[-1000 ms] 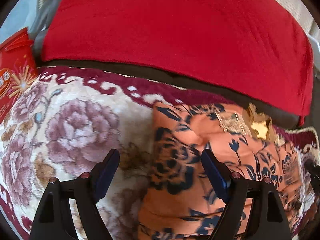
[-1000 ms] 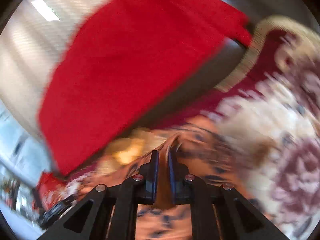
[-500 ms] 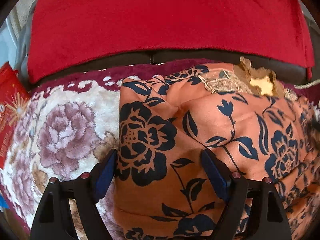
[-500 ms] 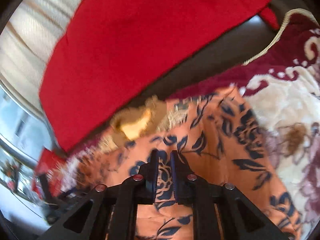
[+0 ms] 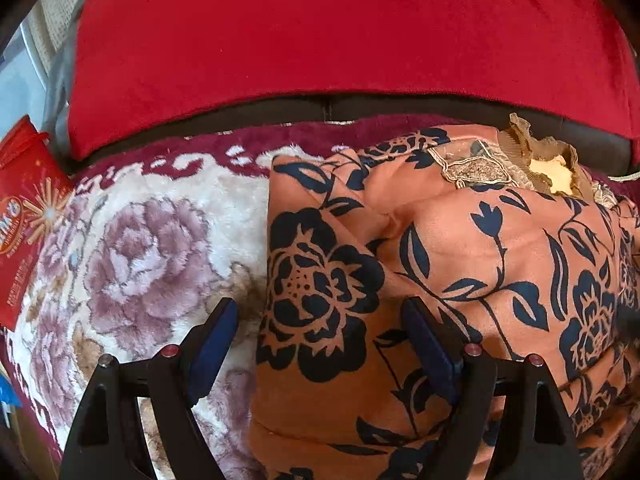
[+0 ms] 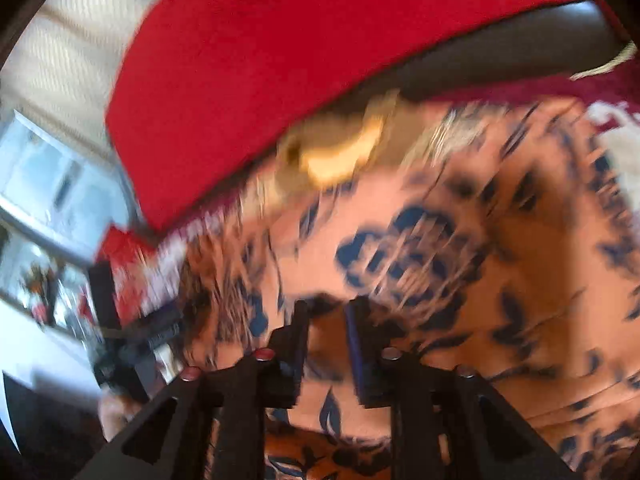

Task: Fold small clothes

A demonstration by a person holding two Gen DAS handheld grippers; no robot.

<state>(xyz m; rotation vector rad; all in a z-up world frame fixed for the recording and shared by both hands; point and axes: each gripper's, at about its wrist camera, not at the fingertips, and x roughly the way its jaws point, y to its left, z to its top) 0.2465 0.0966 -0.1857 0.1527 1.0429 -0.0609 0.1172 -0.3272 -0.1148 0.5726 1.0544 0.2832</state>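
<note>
**A:** Right wrist view first: what has changed there? A second ago the right claw [image 6: 328, 312] was pinched tight on a ridge of the orange floral garment [image 6: 460, 280].

**B:** That pinch is gone. Its jaws are opening, with a narrow gap between them now, and through the gap I see only cloth lying below, nothing clamped. The picture is smeared, so the hand is sweeping across the garment as it lets go.

**A:** And on the left?

**B:** The left claw [image 5: 320, 344] stands wide apart, holding nothing, as it did a second ago. What differs is its aim. Earlier it looked mostly at the plush floral blanket [image 5: 140, 248], with the orange floral garment [image 5: 440, 280] off to one side. Now the garment's straight side edge runs between its fingers [image 5: 212, 340], one finger over the blanket, the other over the cloth.

**A:** Where does the garment lie?

**B:** Spread on the blanket, its gold-trimmed neckline [image 5: 500, 164] towards the dark sofa edge and the red throw [image 5: 320, 40]. A red bag [image 5: 24, 216] sits well off to the side.

**A:** So what does it mean for the folding?

**B:** I judge one fold has just been laid down and released: the edge under the left claw looks doubled and rounded. Next probably comes a fresh grip for a second fold, with the left claw best placed to take that edge. The fabric looks slippery and may slide open.
</note>
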